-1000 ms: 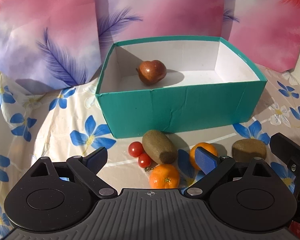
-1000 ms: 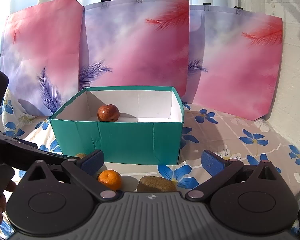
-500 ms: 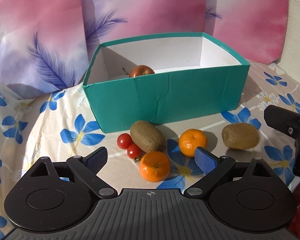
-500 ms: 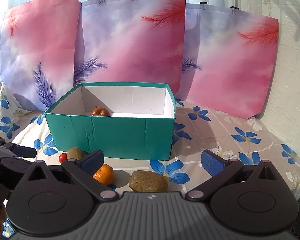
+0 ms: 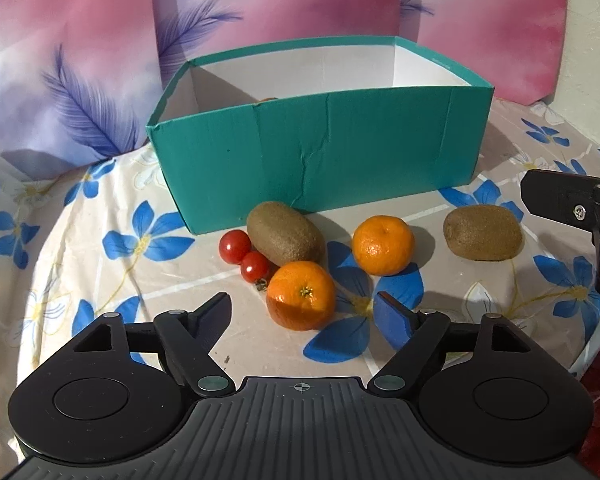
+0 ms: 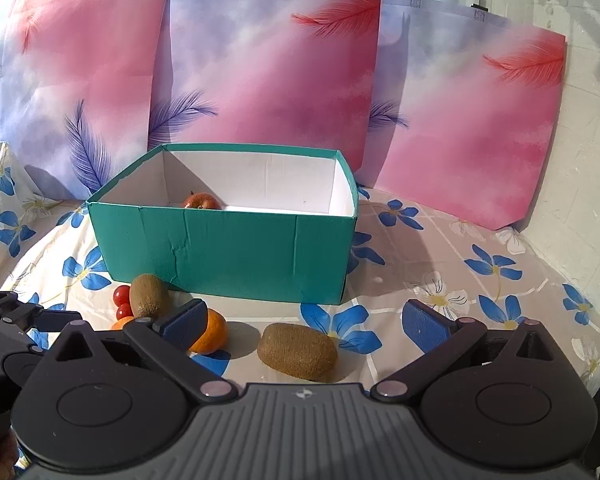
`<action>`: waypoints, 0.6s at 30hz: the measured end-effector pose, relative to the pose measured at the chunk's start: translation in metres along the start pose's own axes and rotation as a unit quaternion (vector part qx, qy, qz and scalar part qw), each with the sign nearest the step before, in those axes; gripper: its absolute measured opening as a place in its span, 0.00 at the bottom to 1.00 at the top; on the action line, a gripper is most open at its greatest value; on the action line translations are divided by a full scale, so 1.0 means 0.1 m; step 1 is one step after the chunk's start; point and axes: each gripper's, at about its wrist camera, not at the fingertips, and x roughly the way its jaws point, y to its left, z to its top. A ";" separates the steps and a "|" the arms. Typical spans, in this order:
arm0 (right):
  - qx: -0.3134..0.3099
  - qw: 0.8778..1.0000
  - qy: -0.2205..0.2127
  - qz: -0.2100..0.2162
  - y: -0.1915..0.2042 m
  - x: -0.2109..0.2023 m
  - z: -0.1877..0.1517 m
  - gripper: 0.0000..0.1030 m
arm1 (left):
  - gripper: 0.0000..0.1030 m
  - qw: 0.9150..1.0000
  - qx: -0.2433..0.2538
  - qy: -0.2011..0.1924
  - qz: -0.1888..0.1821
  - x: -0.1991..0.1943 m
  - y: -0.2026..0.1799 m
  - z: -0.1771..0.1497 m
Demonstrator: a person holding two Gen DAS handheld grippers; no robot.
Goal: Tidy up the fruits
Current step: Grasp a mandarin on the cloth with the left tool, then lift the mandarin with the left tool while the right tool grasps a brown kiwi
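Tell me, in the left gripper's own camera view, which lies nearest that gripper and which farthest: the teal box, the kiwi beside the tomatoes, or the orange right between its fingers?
1. Orange, between the left gripper fingers.
2. Kiwi, just behind, slightly left.
3. Teal box, at the back.

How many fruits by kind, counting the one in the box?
Kiwis: 2
Tangerines: 2
Cherry tomatoes: 2
Apple: 1, inside the teal box
Total: 7
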 end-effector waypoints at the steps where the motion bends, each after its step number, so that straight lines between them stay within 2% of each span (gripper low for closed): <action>1: 0.000 1.000 0.003 0.000 0.00 0.01 -0.01 1.00 | 0.75 1.000 -0.003 0.004 -0.001 0.03 0.01 0.00; 8: -0.003 1.000 0.004 -0.005 0.00 0.01 -0.03 1.00 | 0.62 1.000 -0.012 0.027 0.001 0.22 0.01 0.04; 11: 0.003 1.000 0.008 -0.005 -0.02 0.03 -0.04 1.00 | 0.53 0.999 -0.013 0.043 0.001 0.31 0.01 0.04; 12: 0.004 1.000 0.009 -0.005 -0.03 0.03 -0.04 1.00 | 0.53 0.999 -0.014 0.047 0.001 0.34 0.01 0.05; 18: 0.007 1.000 0.012 0.000 -0.04 0.06 -0.05 1.00 | 0.45 0.999 -0.008 0.038 -0.008 0.37 0.00 0.08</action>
